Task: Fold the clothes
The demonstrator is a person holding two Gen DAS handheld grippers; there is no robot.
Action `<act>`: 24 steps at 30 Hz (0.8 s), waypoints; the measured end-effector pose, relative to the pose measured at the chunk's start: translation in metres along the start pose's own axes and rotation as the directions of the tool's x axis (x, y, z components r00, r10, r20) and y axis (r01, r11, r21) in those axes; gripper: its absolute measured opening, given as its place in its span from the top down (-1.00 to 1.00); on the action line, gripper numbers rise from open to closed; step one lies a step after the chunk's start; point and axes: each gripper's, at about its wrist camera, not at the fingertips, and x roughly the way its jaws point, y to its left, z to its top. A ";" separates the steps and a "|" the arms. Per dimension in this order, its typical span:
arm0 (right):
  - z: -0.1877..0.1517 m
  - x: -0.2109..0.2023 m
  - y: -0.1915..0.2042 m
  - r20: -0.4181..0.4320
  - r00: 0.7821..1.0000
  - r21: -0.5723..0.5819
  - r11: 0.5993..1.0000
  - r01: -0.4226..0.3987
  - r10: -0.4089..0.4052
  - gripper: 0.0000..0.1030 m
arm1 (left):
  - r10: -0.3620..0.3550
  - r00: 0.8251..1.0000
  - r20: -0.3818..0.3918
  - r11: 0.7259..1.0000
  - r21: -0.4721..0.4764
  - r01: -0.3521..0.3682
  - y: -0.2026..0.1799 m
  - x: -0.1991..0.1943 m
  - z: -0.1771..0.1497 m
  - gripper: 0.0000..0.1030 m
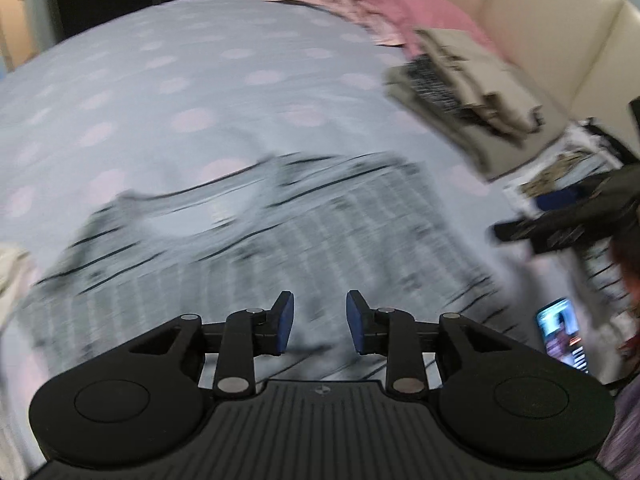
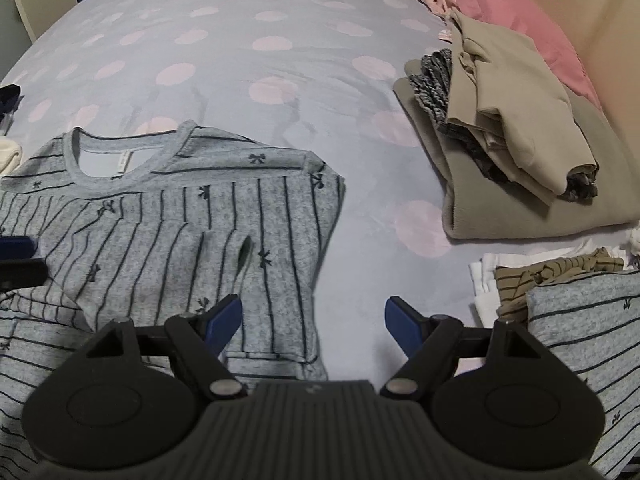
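A grey top with dark stripes and small bows [image 2: 180,232] lies flat on the bed, neckline towards the far side and a sleeve folded over its front. My right gripper [image 2: 314,320] hovers over the top's near right edge, jaws wide apart with nothing between them. In the blurred left wrist view, my left gripper [image 1: 320,320] is over the same grey top [image 1: 280,240]. Its blue pads [image 1: 285,320] stand apart and I see no cloth pinched between them. The right gripper [image 1: 536,218] shows as a dark shape at the right.
The bed cover [image 2: 240,40] is pale blue with pink dots. A stack of folded beige and grey clothes [image 2: 520,140] sits at the right by a pink pillow [image 2: 520,12]. Nearer lie a folded grey striped piece [image 2: 592,320] and an olive striped one [image 2: 552,276]. A lit phone [image 1: 560,336] lies at the right.
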 end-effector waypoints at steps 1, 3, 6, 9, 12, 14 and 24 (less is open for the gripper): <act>0.000 -0.001 0.001 0.001 1.000 -0.002 1.000 -0.001 0.001 -0.56 | 0.033 0.999 -0.004 0.999 -0.009 -0.033 0.012 -0.005 -0.010 0.48; 0.000 -0.002 0.004 0.005 1.000 -0.005 1.000 0.001 -0.001 -0.56 | 0.098 0.995 -0.012 0.995 -0.026 -0.098 0.036 -0.015 -0.029 0.48; 0.001 -0.001 0.006 0.003 1.000 0.000 1.000 0.008 -0.008 -0.56 | 0.170 0.985 -0.031 0.982 -0.077 -0.172 0.069 -0.026 -0.057 0.48; 0.003 0.006 0.008 -0.023 1.000 0.018 1.000 0.003 -0.002 -0.56 | 0.232 0.972 -0.039 0.963 -0.134 -0.235 0.101 -0.032 -0.083 0.47; 0.006 0.013 0.013 -0.047 0.999 0.039 0.999 -0.018 0.020 -0.56 | 0.271 0.961 -0.047 0.944 -0.183 -0.275 0.125 -0.037 -0.107 0.47; 0.008 0.015 0.017 -0.043 0.999 0.045 0.999 -0.030 0.032 -0.56 | 0.269 0.962 -0.049 0.943 -0.188 -0.273 0.134 -0.041 -0.120 0.46; 0.024 0.028 0.039 -0.023 0.999 0.047 0.999 -0.029 0.030 -0.56 | 0.275 0.961 -0.033 0.961 0.004 -0.275 0.115 -0.022 -0.151 0.42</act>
